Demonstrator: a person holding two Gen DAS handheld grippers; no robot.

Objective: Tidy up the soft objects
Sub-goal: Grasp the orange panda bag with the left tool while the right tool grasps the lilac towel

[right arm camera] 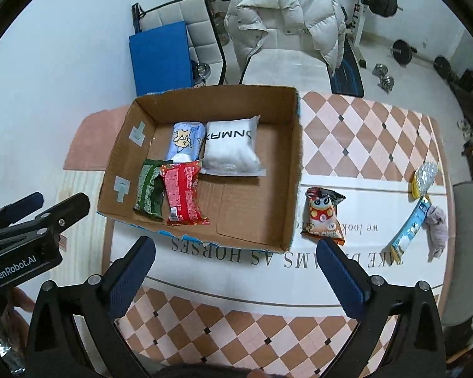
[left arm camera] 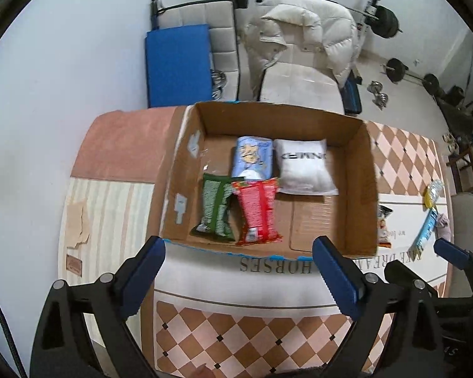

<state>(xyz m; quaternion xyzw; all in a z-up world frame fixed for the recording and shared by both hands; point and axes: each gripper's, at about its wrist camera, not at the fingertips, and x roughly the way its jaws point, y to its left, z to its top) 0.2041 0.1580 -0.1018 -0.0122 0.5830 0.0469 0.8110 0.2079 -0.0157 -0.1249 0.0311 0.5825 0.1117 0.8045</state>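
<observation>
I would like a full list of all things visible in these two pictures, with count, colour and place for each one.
cardboard box: one, brown, open, on the table
green packet: one, in the box, left
red packet: one, in the box, beside the green one
light blue packet: one, in the box, behind the red one
white packet: one, in the box, right of the blue one
snack bag: one, red and white, on the tablecloth right of the box
blue stick pack: one, far right
grey cloth: one, beside the stick pack
white jacket: one, on a chair behind
left gripper: black and blue, jaws open, empty
right gripper: same, open, empty
</observation>
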